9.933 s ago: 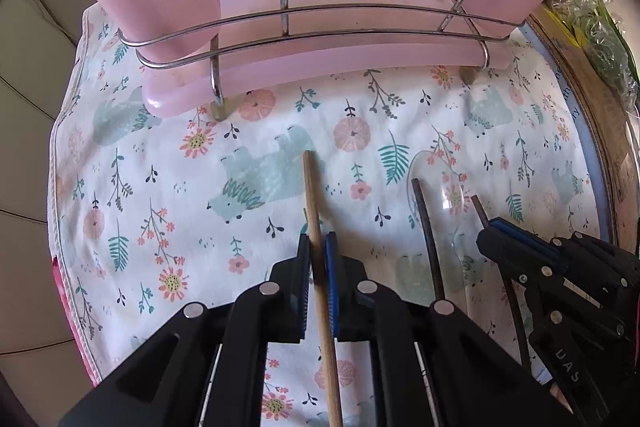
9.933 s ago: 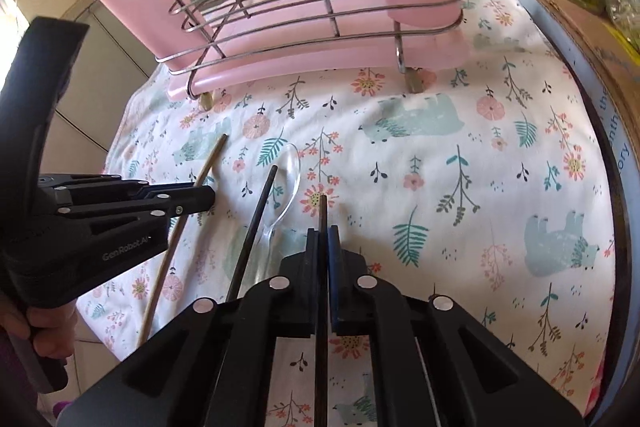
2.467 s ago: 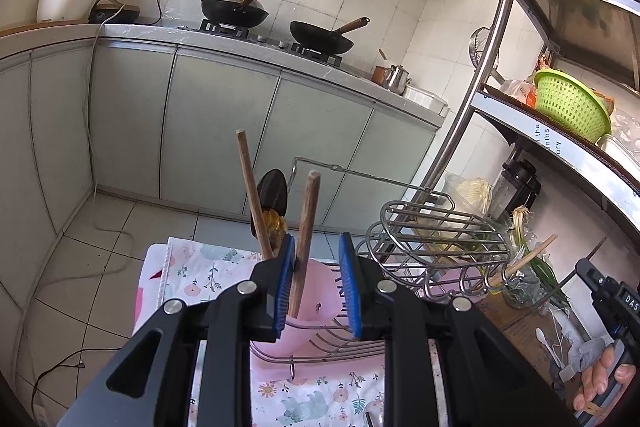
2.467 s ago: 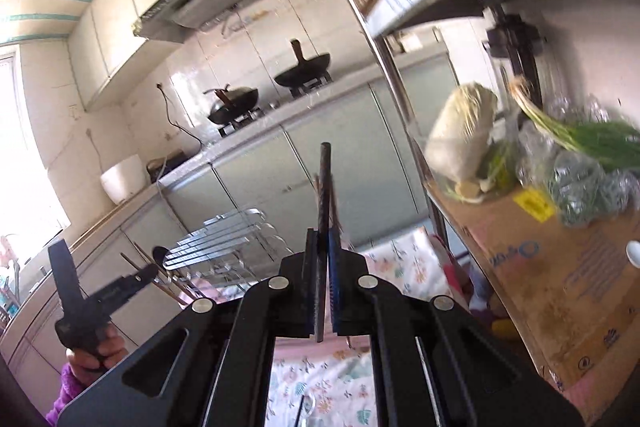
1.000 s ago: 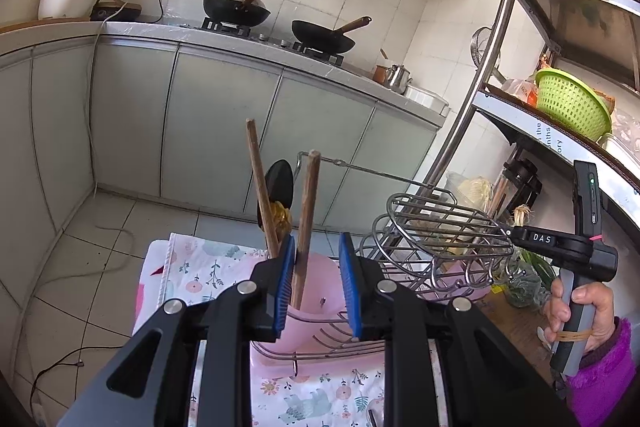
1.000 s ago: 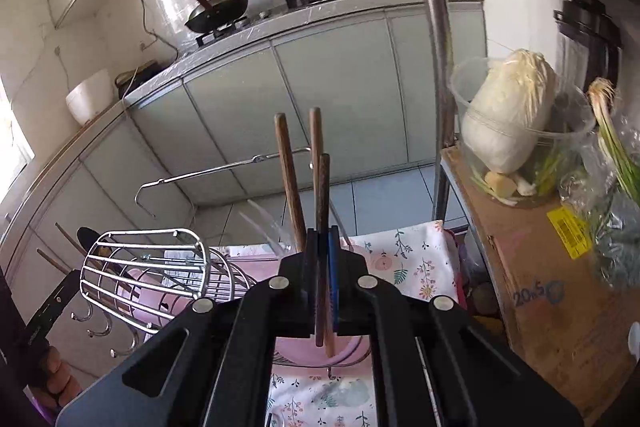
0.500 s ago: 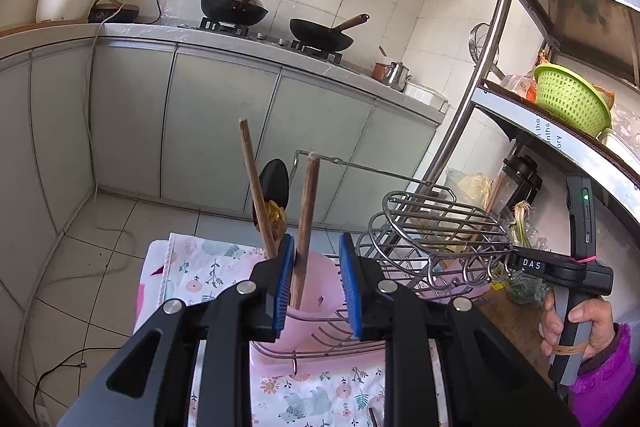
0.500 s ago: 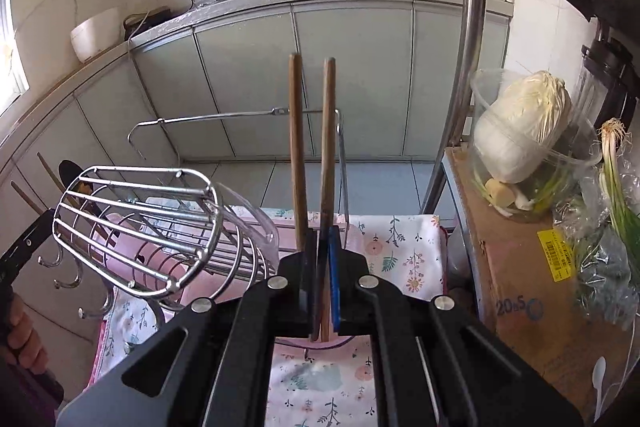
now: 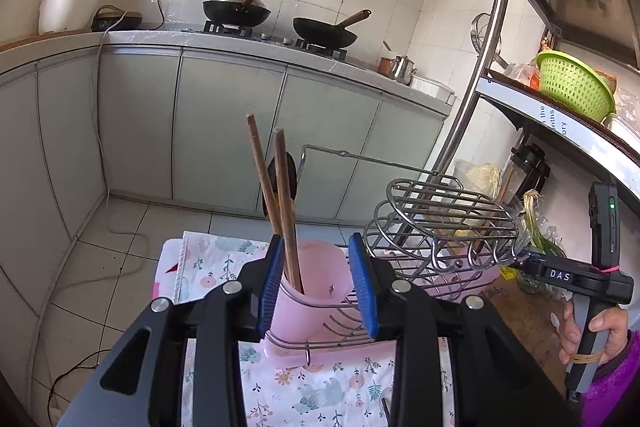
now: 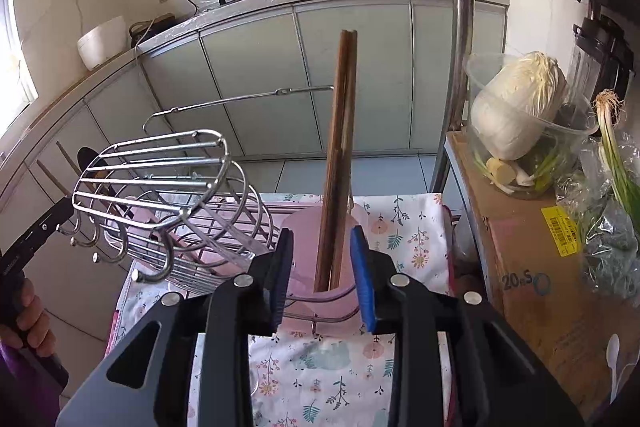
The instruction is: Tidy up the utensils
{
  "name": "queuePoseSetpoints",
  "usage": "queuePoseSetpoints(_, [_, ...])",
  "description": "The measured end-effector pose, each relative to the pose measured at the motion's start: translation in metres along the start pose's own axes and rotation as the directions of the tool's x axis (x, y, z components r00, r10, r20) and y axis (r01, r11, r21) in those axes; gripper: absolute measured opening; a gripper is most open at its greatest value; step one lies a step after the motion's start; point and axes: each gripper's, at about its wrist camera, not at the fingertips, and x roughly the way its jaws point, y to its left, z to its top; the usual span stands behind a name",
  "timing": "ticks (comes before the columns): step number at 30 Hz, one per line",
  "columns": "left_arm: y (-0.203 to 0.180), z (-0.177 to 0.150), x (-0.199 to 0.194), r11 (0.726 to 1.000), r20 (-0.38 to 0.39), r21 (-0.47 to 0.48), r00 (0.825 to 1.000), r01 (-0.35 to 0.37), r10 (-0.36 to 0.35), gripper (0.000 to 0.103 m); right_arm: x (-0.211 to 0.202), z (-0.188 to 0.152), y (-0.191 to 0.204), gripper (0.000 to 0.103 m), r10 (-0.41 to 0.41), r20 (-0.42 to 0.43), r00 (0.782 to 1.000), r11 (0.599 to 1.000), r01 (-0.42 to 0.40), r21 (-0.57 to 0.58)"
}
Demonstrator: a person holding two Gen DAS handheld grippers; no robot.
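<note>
chopsticks (image 9: 280,203) stand upright in the pink cup (image 9: 316,283) at the left end of the wire rack (image 9: 444,215), a dark spoon (image 9: 282,173) behind them; a second pair (image 10: 338,163) stands in the pink cup (image 10: 316,227) at the right end, handles up so they can be drawn out easily. the left gripper (image 9: 316,283) is level before its cup, jaws apart, holding nothing. the right gripper (image 10: 322,267) likewise, jaws parted, empty.
</note>
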Motion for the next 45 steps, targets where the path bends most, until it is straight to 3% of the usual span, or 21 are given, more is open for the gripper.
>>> queuePoseSetpoints(6, [-0.001,0.0,-0.009,1.0,0.0,0.003,1.0,-0.017,0.017,0.033,-0.014,-0.018,0.004,0.03,0.018,0.032,0.999,1.0,-0.018,-0.008])
queuePoseSetpoints(17, [-0.003,-0.013,-0.025,1.0,-0.003,-0.001,1.0,-0.025,0.025,0.033,-0.022,-0.052,0.003,0.03,0.063,0.015,0.998,0.998,-0.063,0.022])
queuePoseSetpoints(30, [-0.011,-0.058,-0.026,1.0,-0.094,0.003,0.996,-0.004,0.004,0.033,0.0,-0.117,0.014,0.03,0.15,-0.11,0.983,0.986,-0.141,0.083])
queuePoseSetpoints(38, [-0.03,-0.106,-0.015,0.999,-0.212,0.023,0.977,0.035,-0.029,0.033,0.029,-0.155,0.011,0.03,0.28,-0.207,0.937,0.944,-0.229,0.238])
queuePoseSetpoints(45, [-0.034,-0.141,-0.002,0.998,-0.35,-0.027,0.935,0.053,-0.059,0.033,0.07,-0.161,0.014,0.03,0.32,-0.241,0.916,0.919,-0.238,0.314])
